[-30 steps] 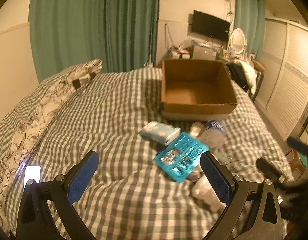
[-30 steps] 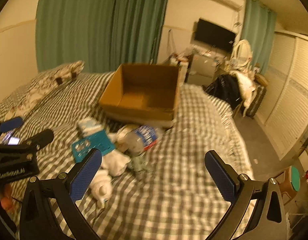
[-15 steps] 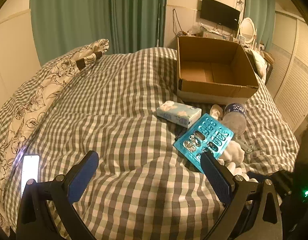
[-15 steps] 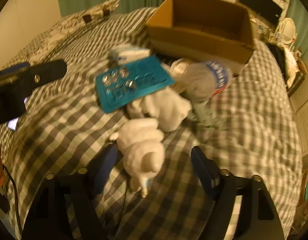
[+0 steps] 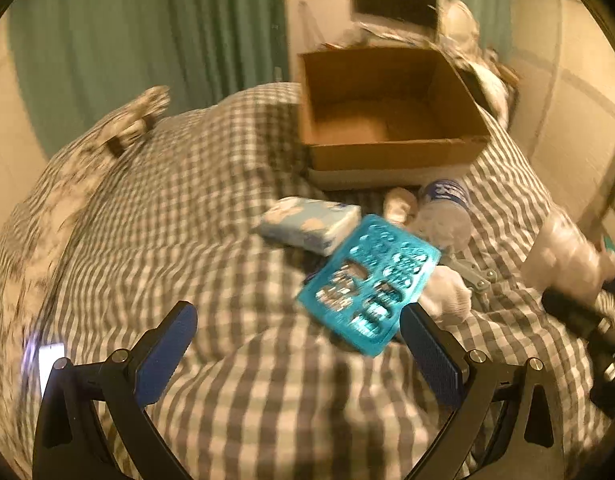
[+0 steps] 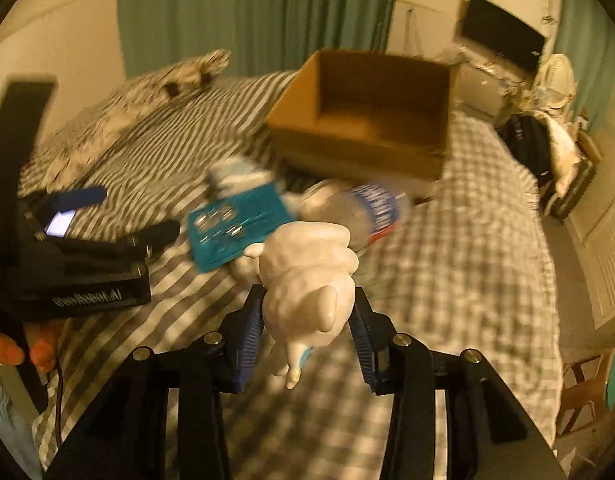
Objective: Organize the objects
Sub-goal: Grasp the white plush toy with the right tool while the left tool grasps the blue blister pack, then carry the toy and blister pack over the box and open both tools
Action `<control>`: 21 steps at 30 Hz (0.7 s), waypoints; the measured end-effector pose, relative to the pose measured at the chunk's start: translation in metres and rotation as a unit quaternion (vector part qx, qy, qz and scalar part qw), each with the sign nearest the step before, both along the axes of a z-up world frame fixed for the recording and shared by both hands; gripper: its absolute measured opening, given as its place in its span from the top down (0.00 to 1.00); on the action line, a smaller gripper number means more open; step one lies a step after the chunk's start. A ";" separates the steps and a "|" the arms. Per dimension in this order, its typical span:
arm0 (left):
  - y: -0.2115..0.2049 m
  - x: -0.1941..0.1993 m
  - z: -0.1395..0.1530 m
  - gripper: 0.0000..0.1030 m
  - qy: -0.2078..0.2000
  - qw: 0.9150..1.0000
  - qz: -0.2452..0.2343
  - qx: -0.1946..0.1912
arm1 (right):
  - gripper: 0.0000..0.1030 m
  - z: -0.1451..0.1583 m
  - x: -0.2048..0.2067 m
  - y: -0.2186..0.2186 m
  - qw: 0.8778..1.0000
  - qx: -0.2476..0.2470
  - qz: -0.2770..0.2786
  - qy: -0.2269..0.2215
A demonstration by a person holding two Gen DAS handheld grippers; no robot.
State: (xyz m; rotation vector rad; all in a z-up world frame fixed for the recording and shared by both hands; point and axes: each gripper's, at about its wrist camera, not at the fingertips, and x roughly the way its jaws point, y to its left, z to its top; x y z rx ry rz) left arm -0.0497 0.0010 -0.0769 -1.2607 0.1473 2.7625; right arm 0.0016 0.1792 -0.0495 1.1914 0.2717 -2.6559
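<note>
Right hand-held gripper [image 6: 305, 322] clamped the white plush toy [image 6: 307, 280]; left hand-held gripper [image 5: 297, 340] gaped wide, empty. Carry toy ahead over the cardboard box [image 6: 363, 148], release low.

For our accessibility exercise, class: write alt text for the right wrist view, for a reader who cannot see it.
The right gripper is shut on a white plush toy above a checked bed. Behind it lie a teal blister pack, a plastic bottle and an open cardboard box; the left gripper shows at left.
</note>
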 end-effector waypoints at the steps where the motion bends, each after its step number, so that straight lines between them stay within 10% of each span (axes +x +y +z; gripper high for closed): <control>1: 0.005 -0.005 -0.001 0.00 -0.004 1.000 -0.014 0.001 | 0.60 0.003 -0.003 0.006 1.000 0.002 -0.007 0.004; 15: 0.041 -0.062 -0.041 0.00 -0.092 0.991 -0.099 0.004 | 0.60 -0.012 -0.039 0.027 0.999 -0.019 -0.023 -0.018; 21: 0.039 -0.056 -0.038 0.22 -0.088 0.990 -0.107 0.020 | 0.60 -0.016 -0.039 0.029 0.999 -0.021 -0.025 -0.021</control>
